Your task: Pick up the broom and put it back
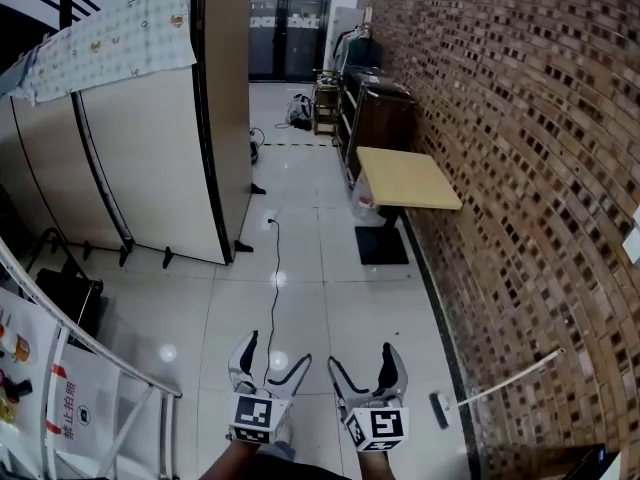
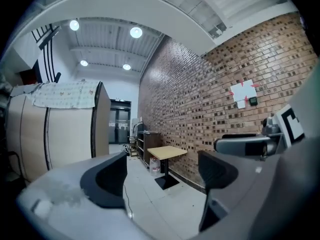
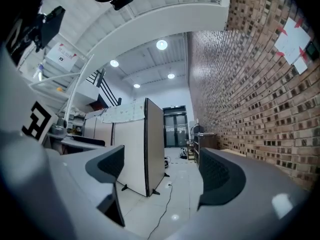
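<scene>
- Both pairs of jaws stood wide apart with nothing between them: the left gripper [image 1: 275, 354] framed only bare floor tiles and the far table [image 2: 167, 152], and the right gripper [image 1: 361, 358] framed only floor, the cable [image 3: 164, 203] and the partition [image 3: 145, 149].
- Seen from the head, the two grippers were side by side at the near edge, close together, pointing roughly level down the corridor.
- The broom [image 1: 497, 379] was at the near right, by the foot of the brick wall [image 1: 520, 168]. Its dark head was on the floor just right of the right gripper, and its pale handle slanted away to the right across the wall. Whether it lay flat or leaned on the bricks could not be told.
- Neither gripper view showed the broom, so neither gripper was aimed at it.
- Nothing touched the broom; both grippers were apart from it.
- By my judgement the task had hardly begun: no grasp was made and the lift was not yet done.
- Left to do, as I judged it: turn to the right, close the jaws on the handle, lift the broom and carry it to its place. Where that place was, the pictures did not show.
</scene>
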A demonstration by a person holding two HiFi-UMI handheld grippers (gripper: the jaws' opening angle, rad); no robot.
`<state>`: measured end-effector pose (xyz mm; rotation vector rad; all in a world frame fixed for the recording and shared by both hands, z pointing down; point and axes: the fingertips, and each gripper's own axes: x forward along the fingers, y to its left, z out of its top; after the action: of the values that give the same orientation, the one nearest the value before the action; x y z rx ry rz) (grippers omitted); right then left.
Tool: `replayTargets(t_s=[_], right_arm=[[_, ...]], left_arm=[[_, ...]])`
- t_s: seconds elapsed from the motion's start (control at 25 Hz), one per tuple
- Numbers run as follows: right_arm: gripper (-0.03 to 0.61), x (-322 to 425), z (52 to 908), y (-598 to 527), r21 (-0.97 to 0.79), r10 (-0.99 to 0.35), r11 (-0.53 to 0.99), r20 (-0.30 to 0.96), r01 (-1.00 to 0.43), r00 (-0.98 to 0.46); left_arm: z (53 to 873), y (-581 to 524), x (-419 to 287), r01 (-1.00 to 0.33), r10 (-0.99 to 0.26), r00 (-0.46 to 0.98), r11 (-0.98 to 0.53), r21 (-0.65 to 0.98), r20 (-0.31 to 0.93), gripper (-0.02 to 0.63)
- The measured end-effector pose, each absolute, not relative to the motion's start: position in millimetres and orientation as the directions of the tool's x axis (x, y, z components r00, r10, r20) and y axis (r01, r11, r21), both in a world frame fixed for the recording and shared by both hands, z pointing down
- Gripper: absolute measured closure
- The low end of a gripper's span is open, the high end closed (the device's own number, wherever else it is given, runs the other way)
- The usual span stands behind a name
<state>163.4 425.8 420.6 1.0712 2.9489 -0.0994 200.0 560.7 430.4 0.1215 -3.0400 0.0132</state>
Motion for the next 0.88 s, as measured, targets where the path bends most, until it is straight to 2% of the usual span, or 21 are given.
replayTargets(t_s=[0.24,0.4,0.72,0.88], right_arm=[[0.103,111,409,464,-0.056,0.580,0.812,-0.049,0.582,-0.813],[0.103,89,426,476,-0.065,0.550,0.833,-0.003,0.549,-0.835],[0.103,25,429,457,-0.083,0.495,0.866,0.000,0.494,-0.869],[0.103,-19,431,430,-0.104,0.434,0.894,-0.036,0.435,-0.900]], left_arm=[[422,610,137,-0.125,-0.125,-0.990,0.992,-0.007,0.066,0.163],[443,625,105,-0.158,-0.158,-0.981,0.987,0.013,0.108,0.162],[452,607,30,-0.213,-0.219,-0.968,0.975,0.061,0.121,0.161],[457,573,-16,-0.314,-0.311,-0.939,0.950,0.008,0.143,0.161]])
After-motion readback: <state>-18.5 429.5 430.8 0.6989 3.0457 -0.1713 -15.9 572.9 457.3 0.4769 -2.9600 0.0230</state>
